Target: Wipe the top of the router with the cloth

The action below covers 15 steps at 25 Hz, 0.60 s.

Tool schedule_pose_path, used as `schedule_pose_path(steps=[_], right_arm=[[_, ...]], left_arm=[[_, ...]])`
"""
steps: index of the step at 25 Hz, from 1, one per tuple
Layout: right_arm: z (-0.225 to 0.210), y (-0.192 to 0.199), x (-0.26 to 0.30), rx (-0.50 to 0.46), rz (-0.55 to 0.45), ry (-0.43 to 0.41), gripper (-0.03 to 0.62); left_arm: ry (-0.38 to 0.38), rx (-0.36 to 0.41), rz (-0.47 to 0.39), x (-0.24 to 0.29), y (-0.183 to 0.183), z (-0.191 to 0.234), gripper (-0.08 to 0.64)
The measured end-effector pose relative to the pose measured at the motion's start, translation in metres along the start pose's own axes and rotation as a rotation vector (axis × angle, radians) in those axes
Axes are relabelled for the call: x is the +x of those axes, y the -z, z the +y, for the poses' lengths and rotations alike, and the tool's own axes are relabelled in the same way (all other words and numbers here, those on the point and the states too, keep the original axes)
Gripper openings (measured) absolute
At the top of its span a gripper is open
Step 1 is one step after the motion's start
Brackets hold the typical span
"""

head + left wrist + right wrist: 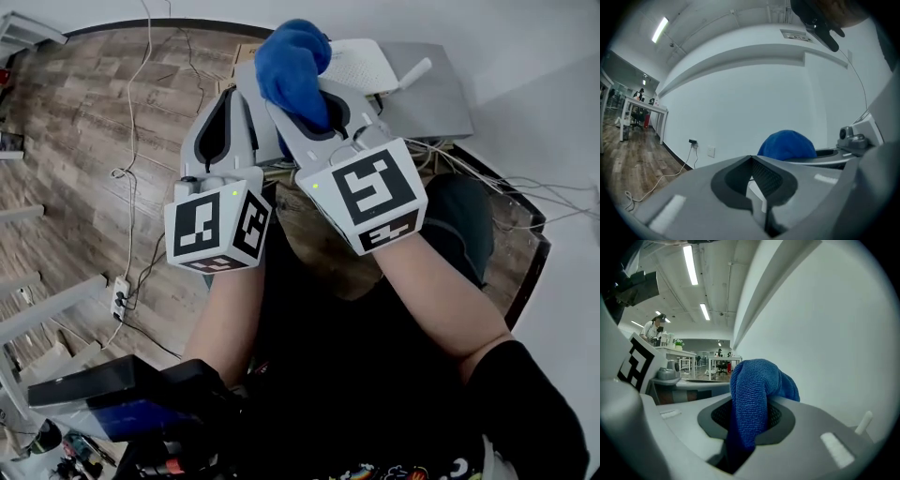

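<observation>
Grip on the soft blue microfibre cloth (292, 61) seems right: light, floppy fabric, best pinched at a bunched fold, and the right gripper (314, 103) clamps one. The flat white plastic router (361, 66) lies near, at one o'clock from it. The left gripper (751, 159) is closed, empty.

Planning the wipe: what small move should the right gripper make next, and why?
Probably lower the right gripper toward the router. Its jaws are shut on the cloth, which seems to be held in the air, short of the router's white top.
</observation>
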State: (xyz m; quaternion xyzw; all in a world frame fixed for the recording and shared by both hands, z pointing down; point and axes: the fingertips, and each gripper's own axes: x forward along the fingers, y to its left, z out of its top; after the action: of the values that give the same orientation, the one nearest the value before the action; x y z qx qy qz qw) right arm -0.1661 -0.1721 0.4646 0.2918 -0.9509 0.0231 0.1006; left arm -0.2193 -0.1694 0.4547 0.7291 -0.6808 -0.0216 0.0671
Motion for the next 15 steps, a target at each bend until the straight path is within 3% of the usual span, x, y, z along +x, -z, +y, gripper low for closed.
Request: schedule_pose_path(steps=[6, 10, 15], right_arm=[[0.046, -0.029, -0.005, 0.021, -0.098, -0.130, 0.112], [0.072, 0.010, 0.010, 0.038, -0.026, -0.199, 0.114], [0.069, 0.074, 0.023, 0.089, 0.111, -0.169, 0.114]], left_arm=[[-0.070, 0.022, -0.051, -0.023, -0.024, 0.030, 0.000], [-0.143, 0.049, -0.040, -0.040, -0.024, 0.062, 0.000], [-0.143, 0.042, 0.031, -0.036, 0.007, 0.064, 0.000]])
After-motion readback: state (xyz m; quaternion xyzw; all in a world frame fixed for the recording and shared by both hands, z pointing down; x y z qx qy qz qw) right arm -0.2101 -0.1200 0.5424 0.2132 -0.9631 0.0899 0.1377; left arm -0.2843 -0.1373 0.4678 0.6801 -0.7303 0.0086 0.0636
